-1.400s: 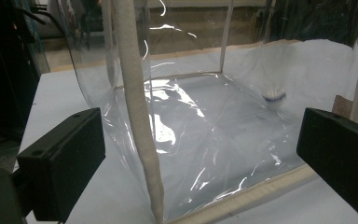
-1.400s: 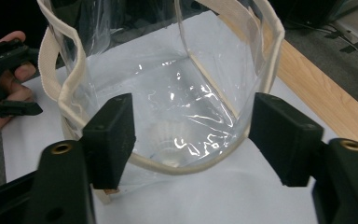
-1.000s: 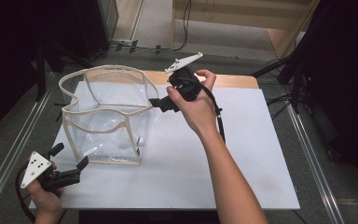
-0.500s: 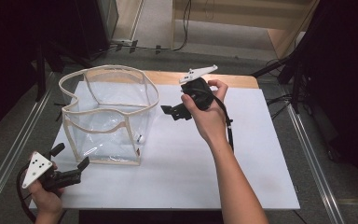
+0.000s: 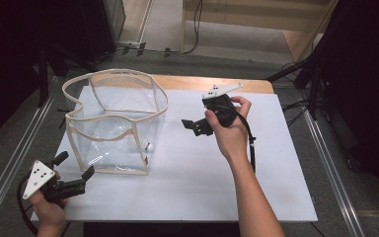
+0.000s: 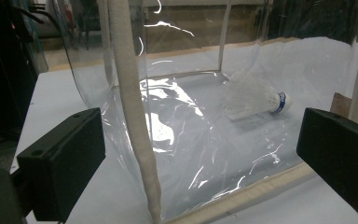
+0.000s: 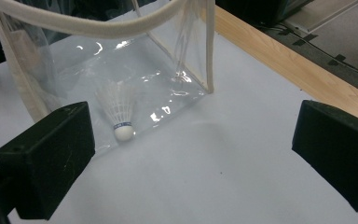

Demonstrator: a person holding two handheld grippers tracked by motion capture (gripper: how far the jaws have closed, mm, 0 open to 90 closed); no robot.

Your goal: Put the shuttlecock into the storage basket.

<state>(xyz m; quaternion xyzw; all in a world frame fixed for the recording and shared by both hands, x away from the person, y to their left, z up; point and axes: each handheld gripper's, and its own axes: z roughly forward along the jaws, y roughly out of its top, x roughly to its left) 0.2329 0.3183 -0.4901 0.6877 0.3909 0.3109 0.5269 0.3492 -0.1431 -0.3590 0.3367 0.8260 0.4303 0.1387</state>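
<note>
The left gripper (image 5: 76, 166) is held open at the table's (image 5: 276, 197) near left corner, nothing between its jaws. Beyond it, a shuttlecock (image 6: 256, 99) is seen lying inside the clear bag (image 5: 113, 123). Farther right, the right gripper (image 5: 192, 126) is likewise spread empty.

1. The clear, glossy plastic bag (image 5: 113, 126) throws bright glints off its smooth, creased walls; its cream cloth edging looks soft and matt.
2. The white feathered shuttlecock (image 7: 120, 112) lying in it has a matt skirt and a smooth, rounded white cap with a blue band.
3. My matt black plastic left gripper (image 6: 205, 154) and right gripper (image 7: 191, 161) show flat, dull jaw blocks.
4. The white table sheet (image 5: 276, 163) looks smooth and matt; the table's far edge is pale bare wood.
</note>
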